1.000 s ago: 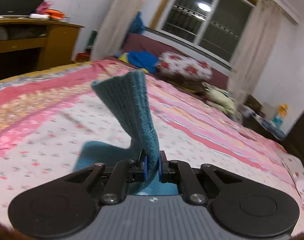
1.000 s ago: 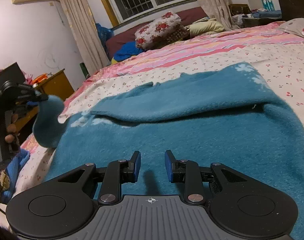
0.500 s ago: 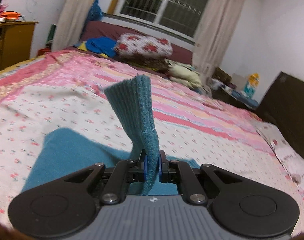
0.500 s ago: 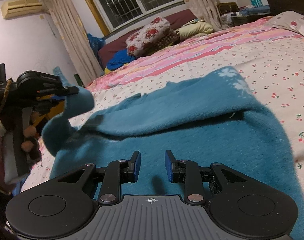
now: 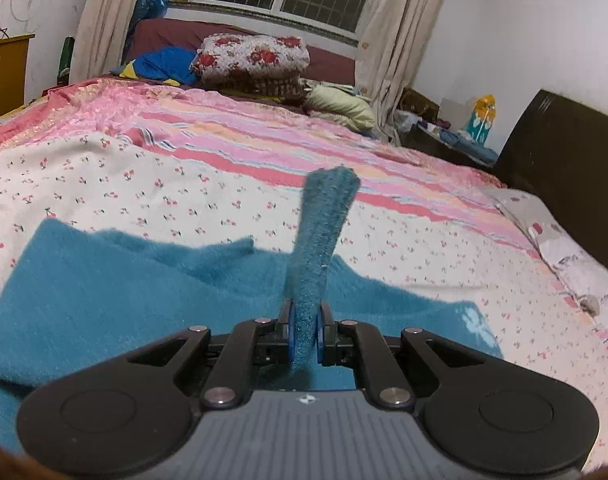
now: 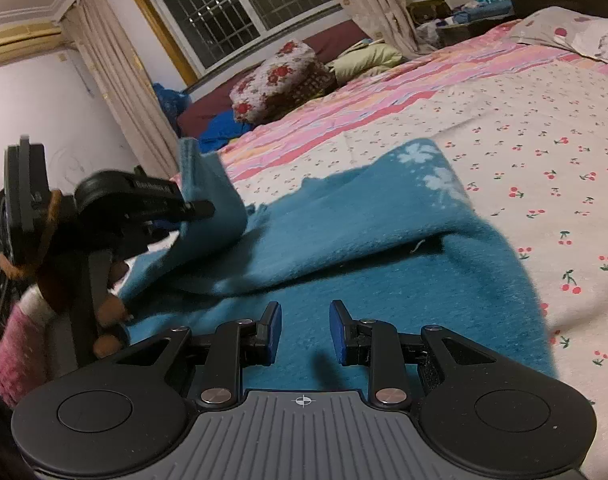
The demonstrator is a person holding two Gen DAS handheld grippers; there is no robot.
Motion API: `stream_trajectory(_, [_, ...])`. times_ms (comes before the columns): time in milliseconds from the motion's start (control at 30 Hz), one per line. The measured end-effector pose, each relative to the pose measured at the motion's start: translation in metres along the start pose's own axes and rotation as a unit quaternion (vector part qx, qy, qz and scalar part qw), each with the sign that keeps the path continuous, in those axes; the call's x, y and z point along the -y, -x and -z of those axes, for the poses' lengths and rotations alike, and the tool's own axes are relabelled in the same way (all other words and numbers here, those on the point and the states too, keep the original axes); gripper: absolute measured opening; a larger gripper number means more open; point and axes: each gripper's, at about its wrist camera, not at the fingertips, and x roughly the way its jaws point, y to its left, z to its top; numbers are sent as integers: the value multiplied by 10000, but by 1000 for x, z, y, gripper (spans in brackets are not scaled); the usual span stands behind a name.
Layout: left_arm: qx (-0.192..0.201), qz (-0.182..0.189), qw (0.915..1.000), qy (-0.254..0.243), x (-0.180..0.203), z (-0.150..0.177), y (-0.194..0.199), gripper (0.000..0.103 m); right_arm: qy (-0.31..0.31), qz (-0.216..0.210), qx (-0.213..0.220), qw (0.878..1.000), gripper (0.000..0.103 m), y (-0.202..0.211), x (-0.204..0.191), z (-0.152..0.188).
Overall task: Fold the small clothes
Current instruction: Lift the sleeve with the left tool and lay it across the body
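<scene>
A fuzzy teal sweater (image 5: 104,284) lies on the bed, partly folded, with white snowflake marks near one edge (image 6: 420,160). My left gripper (image 5: 305,332) is shut on a sleeve or edge of the sweater (image 5: 324,224), which stands up from the jaws. In the right wrist view the left gripper (image 6: 192,208) holds that teal flap (image 6: 212,200) raised over the sweater's left side. My right gripper (image 6: 304,330) is open and empty, hovering just above the sweater body (image 6: 384,280).
The bed has a cherry-print and pink striped cover (image 5: 144,168). Floral pillows (image 5: 252,56) and blue clothes (image 5: 160,64) lie at the far end. A dark headboard (image 5: 564,168) is at right. A wooden cabinet (image 5: 4,68) stands at left.
My left gripper has carried the held sleeve rightwards across the sweater, so more of the sweater body lies under it. The right gripper has stayed open above the sweater.
</scene>
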Motion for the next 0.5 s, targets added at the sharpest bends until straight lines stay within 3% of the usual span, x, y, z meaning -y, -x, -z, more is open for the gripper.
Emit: stream_trajectory(500, [-324,-83,9975,-630,34,23,-16,19,-116,74,45,9999,27,2,9,-4])
